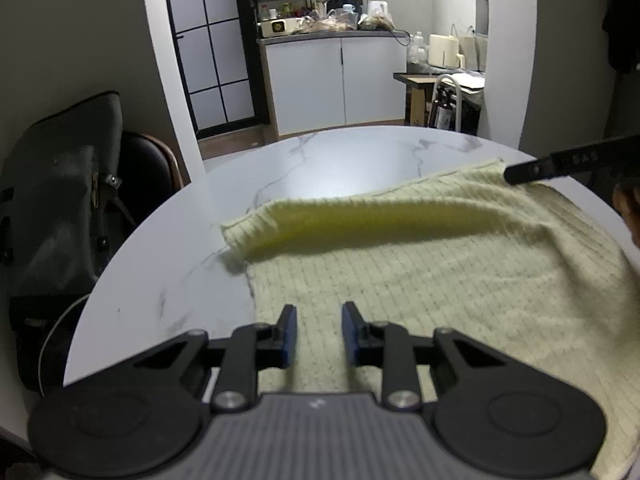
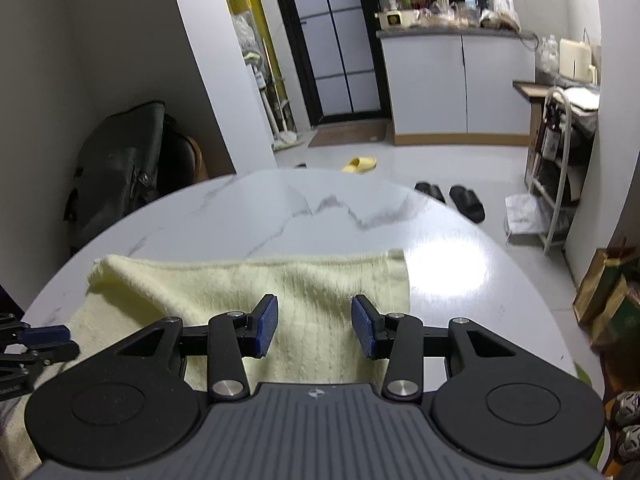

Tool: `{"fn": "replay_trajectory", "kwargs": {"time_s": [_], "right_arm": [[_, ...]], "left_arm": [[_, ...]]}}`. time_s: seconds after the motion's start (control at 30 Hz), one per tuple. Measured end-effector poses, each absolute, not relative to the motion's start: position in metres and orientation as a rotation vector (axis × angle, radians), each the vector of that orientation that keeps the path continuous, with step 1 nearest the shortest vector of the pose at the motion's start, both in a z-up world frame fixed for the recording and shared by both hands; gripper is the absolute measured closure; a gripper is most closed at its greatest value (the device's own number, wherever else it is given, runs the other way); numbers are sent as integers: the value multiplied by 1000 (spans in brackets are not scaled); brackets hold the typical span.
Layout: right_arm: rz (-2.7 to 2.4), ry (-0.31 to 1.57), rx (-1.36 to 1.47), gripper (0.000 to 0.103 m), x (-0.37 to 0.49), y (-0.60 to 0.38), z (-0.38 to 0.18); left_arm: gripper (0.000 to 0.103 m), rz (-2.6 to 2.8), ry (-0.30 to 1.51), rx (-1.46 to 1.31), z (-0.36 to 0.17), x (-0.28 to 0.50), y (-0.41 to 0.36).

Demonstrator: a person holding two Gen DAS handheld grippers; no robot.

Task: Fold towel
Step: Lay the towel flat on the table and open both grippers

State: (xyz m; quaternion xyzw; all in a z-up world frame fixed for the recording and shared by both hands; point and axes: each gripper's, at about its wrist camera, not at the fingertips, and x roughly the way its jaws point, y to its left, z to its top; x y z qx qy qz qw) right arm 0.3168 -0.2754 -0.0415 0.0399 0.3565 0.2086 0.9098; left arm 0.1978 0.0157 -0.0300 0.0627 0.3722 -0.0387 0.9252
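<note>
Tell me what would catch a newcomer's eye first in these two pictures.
The pale yellow towel spread across the round marble table, its far edge rolled back over itself. Next, the left tool and the right tool, both open above the cloth near its close edge. Behind, a cluttered kitchen counter.

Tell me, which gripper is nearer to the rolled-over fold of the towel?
Left. The left gripper hangs over the flat towel just before the fold; the right gripper hangs over the towel's other side.
</note>
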Motion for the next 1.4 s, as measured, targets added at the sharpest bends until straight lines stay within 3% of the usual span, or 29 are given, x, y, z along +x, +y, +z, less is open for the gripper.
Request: {"fn": "replay_trajectory", "kwargs": {"time_s": [0.4, 1.4], "right_arm": [[370, 722, 101, 58, 310, -282, -35], [418, 725, -24, 57, 199, -293, -8]], "left_arm": [[75, -29, 771, 135, -28, 174, 21], [75, 62, 700, 8, -32, 146, 23]]}}
